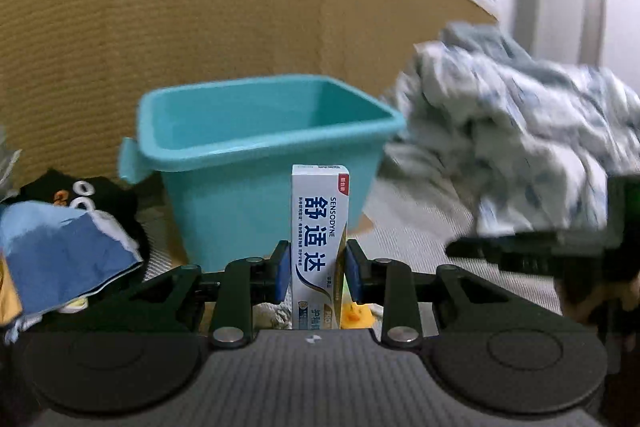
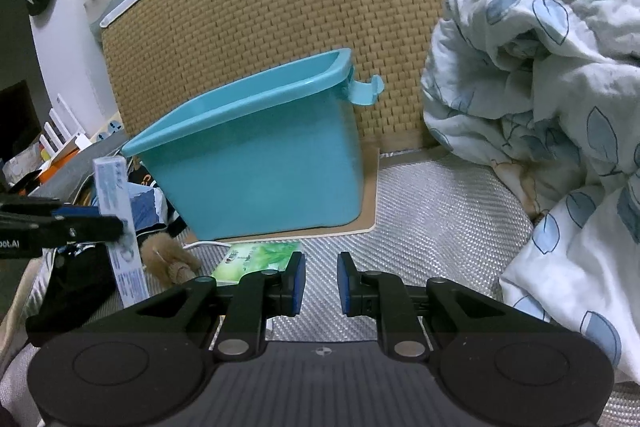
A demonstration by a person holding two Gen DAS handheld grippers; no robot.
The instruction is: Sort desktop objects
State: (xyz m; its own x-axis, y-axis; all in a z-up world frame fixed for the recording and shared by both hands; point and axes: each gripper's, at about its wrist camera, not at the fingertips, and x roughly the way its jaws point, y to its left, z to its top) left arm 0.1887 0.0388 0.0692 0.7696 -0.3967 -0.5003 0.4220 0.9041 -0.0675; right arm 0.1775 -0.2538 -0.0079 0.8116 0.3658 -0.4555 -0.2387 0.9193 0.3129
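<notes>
Left claw (image 1: 314,269) is clamped on the toothpaste box (image 1: 320,227), blue pads pressing its two narrow sides near the lower half. The box is off the mat, in front of the teal bin (image 1: 256,147) and below its rim in my left wrist view; the bin looks empty from here.

Right claw (image 2: 321,283) holds nothing, its pads a little apart, low over the silver mat (image 2: 432,195). From that side the left claw (image 2: 120,227) shows at the far left with the box (image 2: 120,227) still short of the bin (image 2: 256,163).

Step in hand, as I read it: carry the box over the rim and drop it in. To do it well:
- Lift until the box's lower end clears the rim before moving forward.
- Keep the squeeze; the carton is thin card and can slip or crush.
- Release low inside, over the middle.
- Stay clear of the quilt (image 1: 520,131) on the right.

Orientation: long axis roughly upright and lined up with my fingers, the top end toward the bin, the printed face toward my camera. Going in end-first it will likely tip against a wall.
</notes>
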